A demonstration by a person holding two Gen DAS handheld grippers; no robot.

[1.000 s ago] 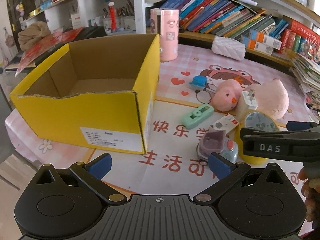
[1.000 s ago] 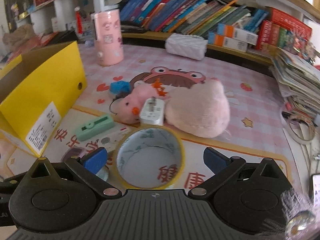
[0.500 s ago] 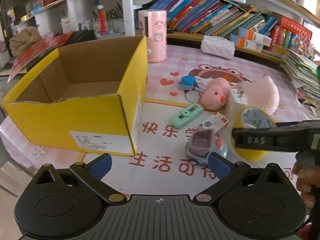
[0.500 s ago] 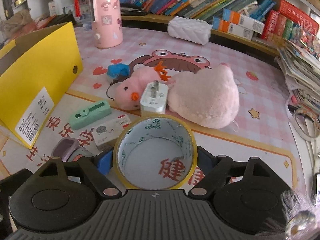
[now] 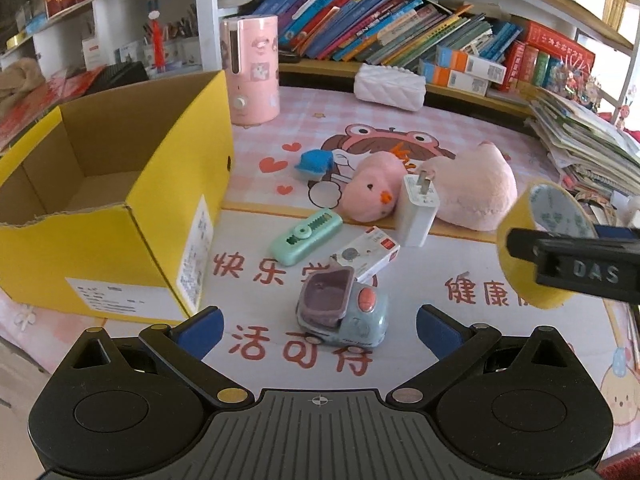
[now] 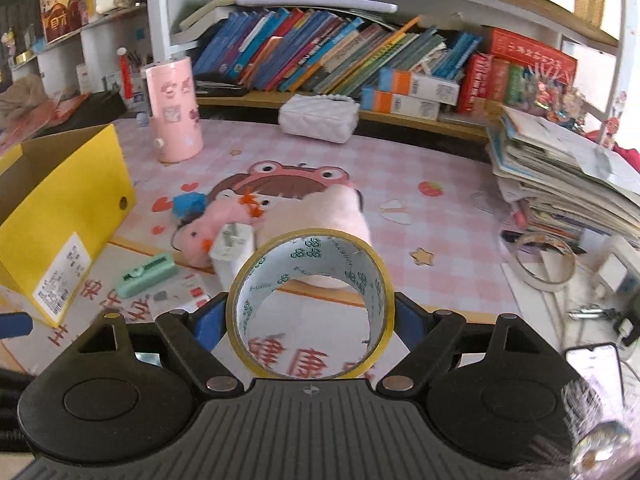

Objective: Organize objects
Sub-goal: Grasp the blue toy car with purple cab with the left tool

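The step in hand was judged to be the carry: the tape roll [image 6: 310,304] had been gripped and lifted clear of the mat [image 6: 440,216], and it was seen in the left wrist view hanging above the mat's right part, well apart from the box [image 5: 132,240]. The right gripper [image 6: 310,316] was clamped on the roll, its blue pads [image 6: 210,320] pressed against the roll's outer sides, with the roll's open core facing the camera; the jaws had closed within the last second and were held fairly wide by the roll's breadth. The left gripper [image 5: 320,324] was spread wide and held nothing; between its fingers, on the mat, the toy car [image 5: 342,312] was framed but not touched. The box stood open and appeared empty at the left of the mat. The next move was judged to call for the roll to be carried leftward over the plush [image 5: 432,188], charger [image 5: 416,212] and green case [image 5: 306,236], brought above the box opening, lowered and released there. A clear path past the left gripper would be needed, since both tools were crowded over the same part of the mat. The car was judged a likely pick for the left gripper, which would have to descend and close on its sides.
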